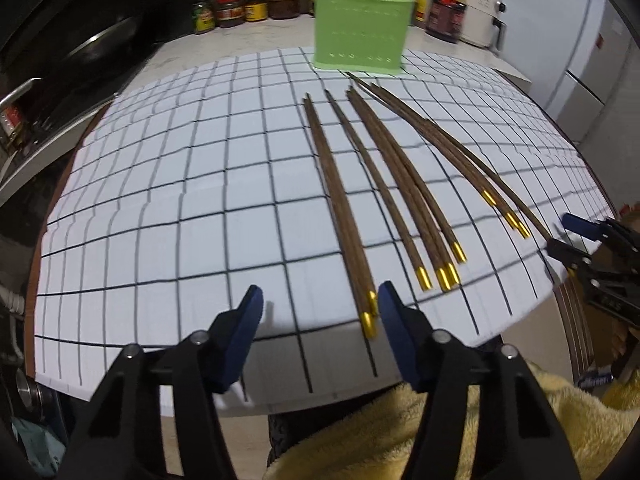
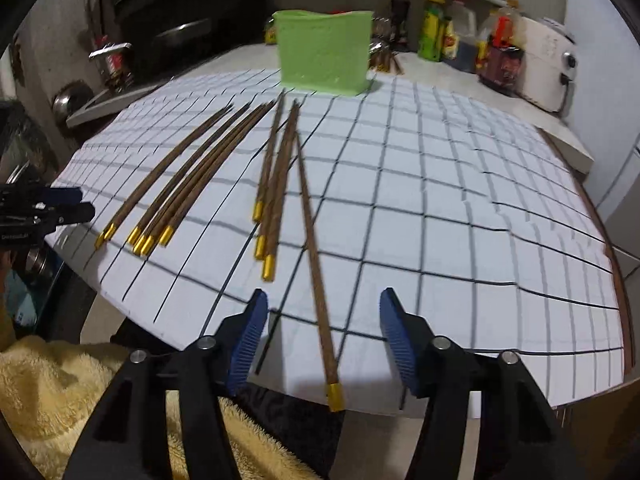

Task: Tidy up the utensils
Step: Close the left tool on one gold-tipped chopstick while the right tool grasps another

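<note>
**Blue pads poised at the chopstick ends**

Yellow fleece (image 1: pixel 500 432) is seen closest, under both tools. Left gripper (image 1: pixel 320 322) is held part open at the table edge, nothing clamped; a gold-tipped chopstick pair (image 1: pixel 340 208) lies just inside its right pad. Right gripper (image 2: pixel 323 322) is likewise part open, a lone chopstick (image 2: pixel 316 276) lying between its pads, untouched. More chopsticks (image 2: pixel 184 184) are spread on the checked cloth (image 2: pixel 460 220). Green holder (image 1: pixel 362 32) stands upright at the far edge.
</note>
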`<state>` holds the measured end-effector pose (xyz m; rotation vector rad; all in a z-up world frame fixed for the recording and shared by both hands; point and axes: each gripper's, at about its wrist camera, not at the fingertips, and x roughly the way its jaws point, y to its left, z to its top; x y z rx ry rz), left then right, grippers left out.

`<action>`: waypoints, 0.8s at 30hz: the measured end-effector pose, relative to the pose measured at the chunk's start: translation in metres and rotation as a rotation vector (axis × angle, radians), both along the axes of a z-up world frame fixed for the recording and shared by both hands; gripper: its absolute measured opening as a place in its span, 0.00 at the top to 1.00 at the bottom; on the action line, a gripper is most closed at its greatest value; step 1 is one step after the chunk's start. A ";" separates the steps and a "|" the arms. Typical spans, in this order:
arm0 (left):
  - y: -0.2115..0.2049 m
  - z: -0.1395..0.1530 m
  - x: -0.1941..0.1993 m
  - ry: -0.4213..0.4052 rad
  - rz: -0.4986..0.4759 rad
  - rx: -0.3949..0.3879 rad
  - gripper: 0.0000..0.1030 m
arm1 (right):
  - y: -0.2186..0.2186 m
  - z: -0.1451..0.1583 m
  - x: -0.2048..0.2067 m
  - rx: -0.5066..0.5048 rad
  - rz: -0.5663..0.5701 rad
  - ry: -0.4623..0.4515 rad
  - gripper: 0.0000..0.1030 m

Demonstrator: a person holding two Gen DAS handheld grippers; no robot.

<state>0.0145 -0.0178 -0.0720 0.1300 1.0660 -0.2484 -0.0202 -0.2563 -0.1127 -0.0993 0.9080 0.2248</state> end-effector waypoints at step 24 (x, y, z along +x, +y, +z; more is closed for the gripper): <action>-0.012 -0.023 -0.003 0.030 -0.043 0.110 0.66 | 0.007 -0.007 0.005 0.019 0.010 -0.016 0.93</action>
